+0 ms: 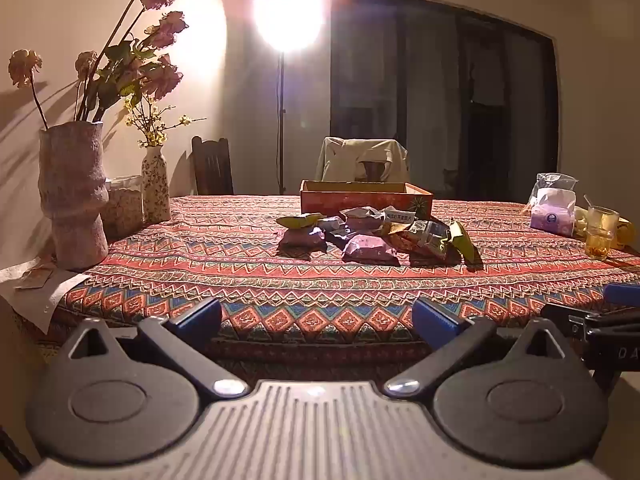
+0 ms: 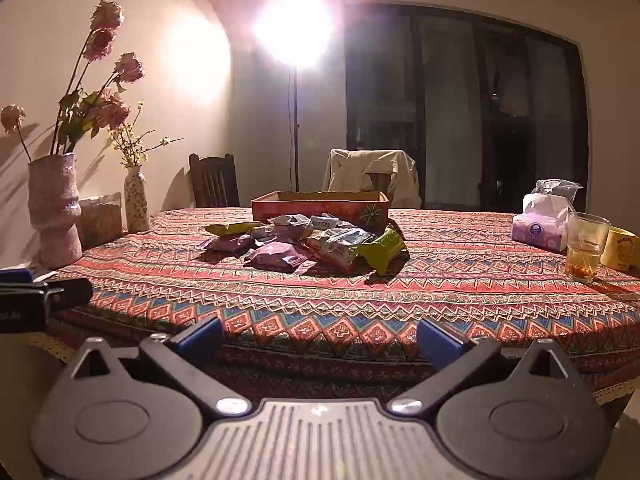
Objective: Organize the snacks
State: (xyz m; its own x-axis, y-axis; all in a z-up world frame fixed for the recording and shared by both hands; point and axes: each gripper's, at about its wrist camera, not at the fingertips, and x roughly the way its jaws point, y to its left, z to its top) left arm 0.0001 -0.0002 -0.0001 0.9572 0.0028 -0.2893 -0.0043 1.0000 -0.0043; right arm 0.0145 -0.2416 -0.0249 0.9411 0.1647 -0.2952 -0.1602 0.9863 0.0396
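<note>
While both grippers tilt slightly down at the table edge (image 1: 320,320) — fingers (image 2: 200,338) wide, empty.

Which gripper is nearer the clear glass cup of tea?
Right. The right gripper has the glass cup ahead to its right; the left gripper sits further left, beyond the right one.
</note>
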